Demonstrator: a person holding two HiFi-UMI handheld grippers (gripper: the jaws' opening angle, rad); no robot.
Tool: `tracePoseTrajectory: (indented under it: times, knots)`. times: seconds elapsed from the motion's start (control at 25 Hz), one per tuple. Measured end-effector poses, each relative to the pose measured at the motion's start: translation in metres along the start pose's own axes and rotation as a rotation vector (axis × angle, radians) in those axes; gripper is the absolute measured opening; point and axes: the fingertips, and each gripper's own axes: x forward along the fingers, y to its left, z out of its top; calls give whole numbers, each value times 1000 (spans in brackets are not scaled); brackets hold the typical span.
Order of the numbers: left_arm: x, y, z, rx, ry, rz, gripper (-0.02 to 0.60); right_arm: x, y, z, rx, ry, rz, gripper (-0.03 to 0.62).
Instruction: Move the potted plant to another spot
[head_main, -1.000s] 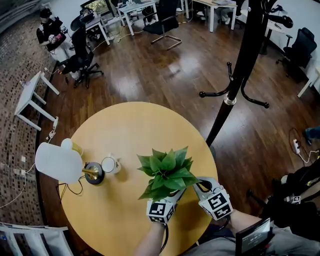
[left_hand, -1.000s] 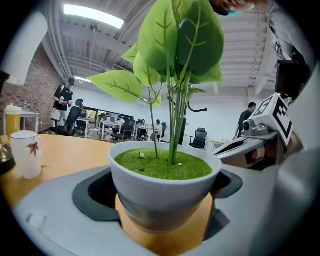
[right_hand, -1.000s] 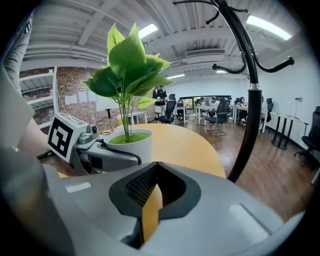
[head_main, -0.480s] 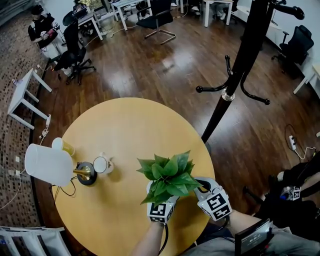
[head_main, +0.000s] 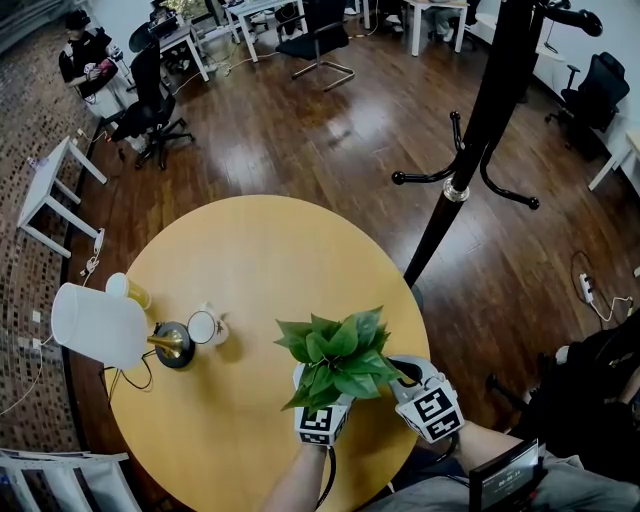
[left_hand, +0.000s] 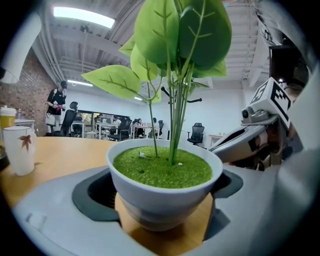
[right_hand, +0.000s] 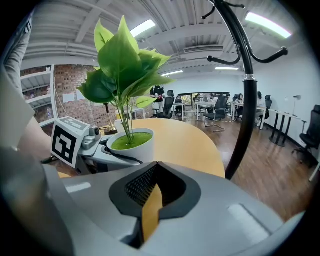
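The potted plant (head_main: 340, 355), green leaves in a white pot (left_hand: 160, 190), sits between the jaws of my left gripper (head_main: 318, 402) near the right front of the round wooden table (head_main: 260, 260). Both grey fingers (left_hand: 60, 210) press the pot's sides, so that gripper is shut on it. I cannot tell whether the pot rests on the table or hangs just above it. My right gripper (head_main: 415, 388) is just right of the pot (right_hand: 134, 145), shut, with nothing between its jaws (right_hand: 152, 205).
A lamp with a white shade (head_main: 95, 325) and brass base (head_main: 172, 345) stands at the table's left, with a white mug (head_main: 205, 328) and a yellow cup (head_main: 128, 290) beside it. A black coat stand (head_main: 470, 150) rises just off the table's right edge.
The head view has shifted a little. The plant, held in the left gripper, now sits slightly farther right of the mug; the right gripper stays beside it.
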Motion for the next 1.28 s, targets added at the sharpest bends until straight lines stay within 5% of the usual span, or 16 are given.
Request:
tracePoseTrajectory:
  times: [0.6, 0.8, 1.12, 1.28]
  knots:
    - [-66, -9, 22, -49, 20, 74, 518, -33, 18, 35, -29, -60, 34, 8]
    - [-112, -28, 47, -77, -13, 91, 392, -58, 41, 54, -46, -98, 48, 8]
    - [-166, -66, 77, -72, -87, 105, 3, -103, 72, 61, -59, -154, 6, 8]
    - [-197, -90, 90, -56, -119, 84, 2, -134, 101, 60, -62, -183, -13, 8]
